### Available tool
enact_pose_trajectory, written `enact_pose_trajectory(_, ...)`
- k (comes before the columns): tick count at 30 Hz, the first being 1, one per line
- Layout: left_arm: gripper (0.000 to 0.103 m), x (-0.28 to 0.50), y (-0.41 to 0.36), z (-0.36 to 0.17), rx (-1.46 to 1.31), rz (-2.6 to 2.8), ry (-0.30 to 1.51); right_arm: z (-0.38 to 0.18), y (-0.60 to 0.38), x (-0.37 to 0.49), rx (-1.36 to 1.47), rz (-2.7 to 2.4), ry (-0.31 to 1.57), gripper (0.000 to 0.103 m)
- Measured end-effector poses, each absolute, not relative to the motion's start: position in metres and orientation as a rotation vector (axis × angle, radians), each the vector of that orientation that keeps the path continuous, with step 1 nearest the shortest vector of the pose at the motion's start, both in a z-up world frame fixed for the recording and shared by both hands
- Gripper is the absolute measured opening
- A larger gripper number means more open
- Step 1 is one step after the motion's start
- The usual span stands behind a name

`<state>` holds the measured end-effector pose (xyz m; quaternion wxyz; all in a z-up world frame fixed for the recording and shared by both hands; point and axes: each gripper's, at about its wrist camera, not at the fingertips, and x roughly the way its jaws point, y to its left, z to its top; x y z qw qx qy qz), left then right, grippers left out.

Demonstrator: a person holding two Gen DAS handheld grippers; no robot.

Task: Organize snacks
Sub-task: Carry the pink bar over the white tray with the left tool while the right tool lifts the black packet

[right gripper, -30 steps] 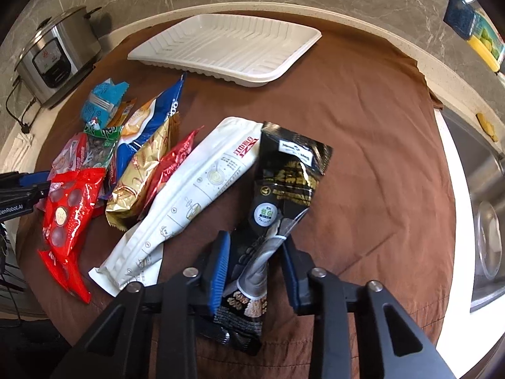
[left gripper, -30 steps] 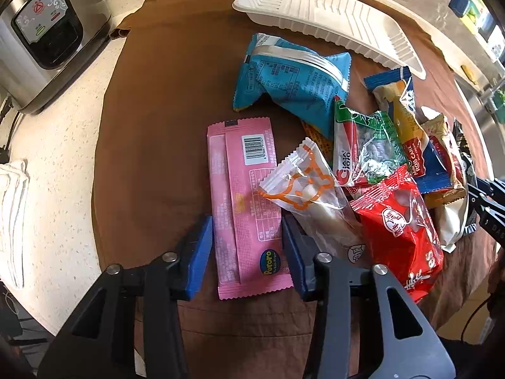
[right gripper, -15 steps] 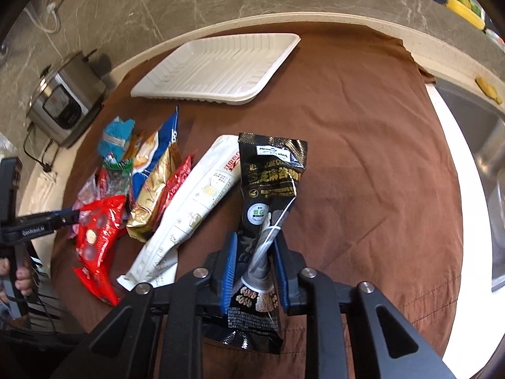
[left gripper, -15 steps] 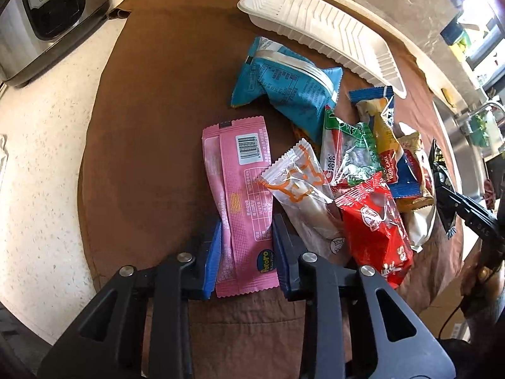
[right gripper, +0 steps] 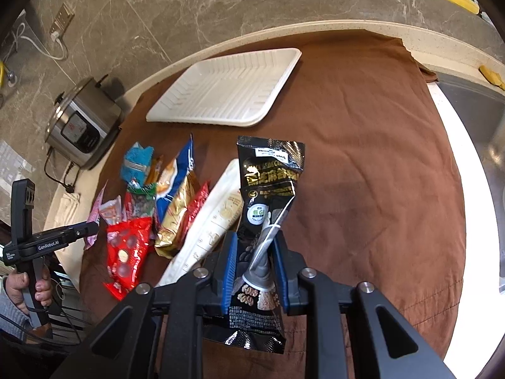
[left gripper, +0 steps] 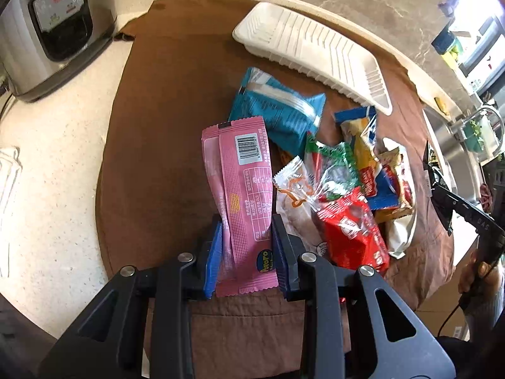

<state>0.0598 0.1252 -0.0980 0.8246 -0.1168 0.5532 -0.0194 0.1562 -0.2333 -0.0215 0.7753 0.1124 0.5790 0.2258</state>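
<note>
A big brown cloth (right gripper: pixel 363 158) covered the pale speckled worktop (left gripper: pixel 56 164). At the far side lay a white ribbed plastic tray (right gripper: pixel 227 91), with nothing in it. A silver rice cooker (left gripper: pixel 47 25) stood at the far left. A heap of bright snack bags (left gripper: pixel 341 189) lay in the middle, near the tray but apart from it. The right gripper (right gripper: pixel 254 262) had just squeezed shut, its fingers pinching a tall black snack pouch (right gripper: pixel 271 170). The left gripper (left gripper: pixel 244 249) had too, pinching a long pink snack packet (left gripper: pixel 243 183), just left of the heap.
</note>
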Motion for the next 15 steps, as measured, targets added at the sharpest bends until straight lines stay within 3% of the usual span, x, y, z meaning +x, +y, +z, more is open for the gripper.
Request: enact_pose_trajectory(15, 0.027, 0.126, 0.1, -0.053, -0.196, -0.181, 1.098, -0.005, -0.229, 0.203, 0.353, 0.524, 1.208, 0.024)
